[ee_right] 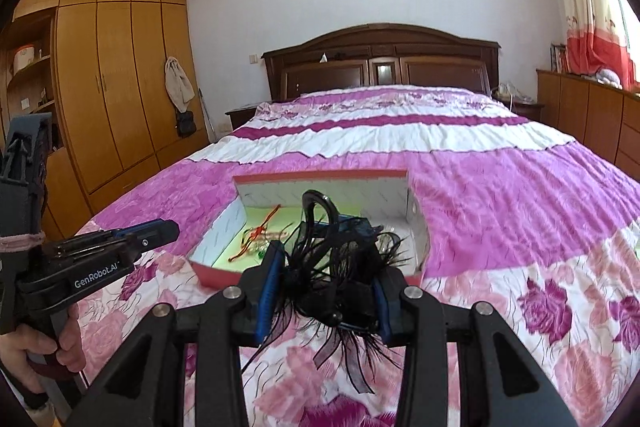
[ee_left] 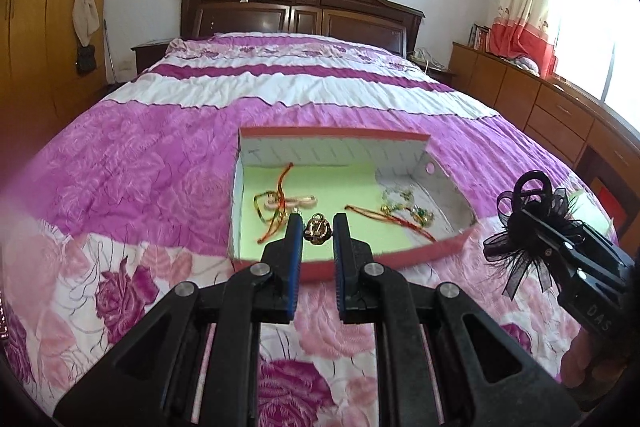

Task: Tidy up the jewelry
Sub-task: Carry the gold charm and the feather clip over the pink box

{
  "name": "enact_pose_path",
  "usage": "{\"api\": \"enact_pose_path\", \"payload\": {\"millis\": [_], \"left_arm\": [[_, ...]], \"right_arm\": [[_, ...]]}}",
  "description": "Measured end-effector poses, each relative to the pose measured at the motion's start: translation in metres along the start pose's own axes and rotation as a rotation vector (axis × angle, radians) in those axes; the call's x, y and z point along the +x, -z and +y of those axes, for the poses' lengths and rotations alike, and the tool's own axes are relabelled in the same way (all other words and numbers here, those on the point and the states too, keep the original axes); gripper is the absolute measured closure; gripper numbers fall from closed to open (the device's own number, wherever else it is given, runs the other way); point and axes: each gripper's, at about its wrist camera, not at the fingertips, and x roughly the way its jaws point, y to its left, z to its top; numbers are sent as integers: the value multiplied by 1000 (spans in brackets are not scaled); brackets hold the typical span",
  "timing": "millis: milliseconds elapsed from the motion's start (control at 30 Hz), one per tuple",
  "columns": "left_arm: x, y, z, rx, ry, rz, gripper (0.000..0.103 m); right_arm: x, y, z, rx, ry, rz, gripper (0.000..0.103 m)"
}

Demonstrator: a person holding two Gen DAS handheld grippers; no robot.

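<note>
A red-rimmed open box [ee_left: 452,241] with a green floor lies on the bed; it also shows in the right wrist view [ee_right: 216,277]. Inside lie red and gold cords [ee_left: 276,211], a green-beaded chain [ee_left: 408,207] and a gold pendant [ee_left: 317,229]. My left gripper [ee_left: 317,227] is open above the box's near edge, with the pendant showing between its fingertips. My right gripper [ee_right: 326,259] is shut on a black feathered ribbon hair clip [ee_right: 332,279], held near the box's near right corner; the clip also shows in the left wrist view [ee_left: 532,223].
The box sits on a pink and purple floral bedspread [ee_left: 160,147]. A dark wooden headboard [ee_left: 300,11] stands behind. Wooden wardrobes [ee_right: 108,75] line the left wall, low cabinets [ee_left: 540,99] and a window the right.
</note>
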Motion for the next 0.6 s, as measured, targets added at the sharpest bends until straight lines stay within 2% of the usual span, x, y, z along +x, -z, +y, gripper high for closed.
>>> {"api": "enact_pose_path", "payload": {"millis": [367, 600], "left_arm": [[27, -18, 11, -37, -38, -77, 97], [50, -26, 13, -18, -89, -148, 97]], "right_arm": [[32, -18, -12, 8, 32, -66, 61], [59, -25, -14, -21, 76, -120, 61]]}}
